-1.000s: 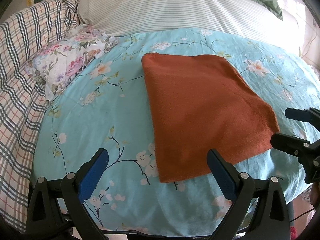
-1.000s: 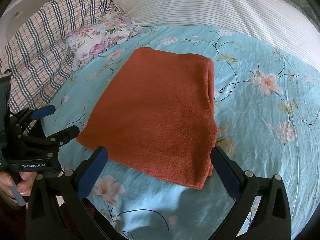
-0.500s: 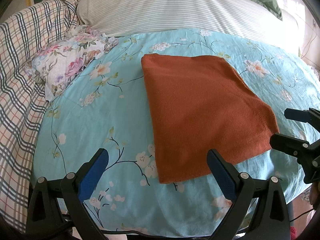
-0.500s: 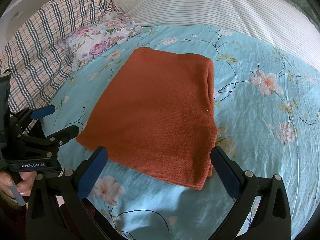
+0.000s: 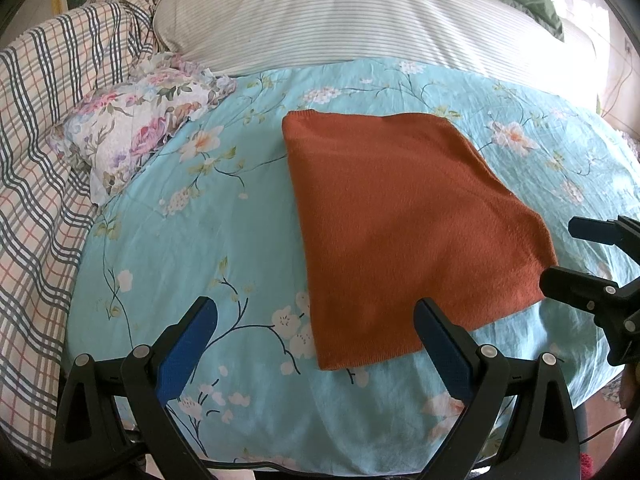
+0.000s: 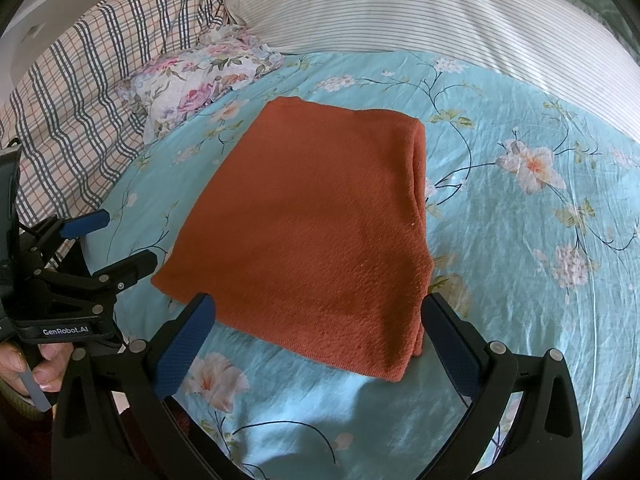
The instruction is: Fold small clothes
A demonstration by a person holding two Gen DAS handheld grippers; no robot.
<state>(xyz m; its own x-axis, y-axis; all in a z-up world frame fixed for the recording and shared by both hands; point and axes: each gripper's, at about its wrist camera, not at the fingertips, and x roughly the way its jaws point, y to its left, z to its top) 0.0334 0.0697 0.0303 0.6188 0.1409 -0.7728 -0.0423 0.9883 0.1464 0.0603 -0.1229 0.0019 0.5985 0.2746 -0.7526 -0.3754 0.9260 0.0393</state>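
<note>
You are holding both grippers wide open and empty: the folded orange garment (image 6: pixel 316 232) is lying lengthwise ahead, nearest the right gripper (image 6: pixel 320 344), while the left gripper (image 5: pixel 316 356) is straddling its near-left corner

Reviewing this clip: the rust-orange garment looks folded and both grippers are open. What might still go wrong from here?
1. The orange garment shows stacked layers along its right fold; a pinch by the right gripper, open near that corner, may catch only the top layer and undo the fold.
2. It lies on a soft, wrinkled floral sheet, so the fingers could grab sheet along with cloth.
3. The left gripper, also open, sits by the near edge; dragging could skew the stack.
</note>
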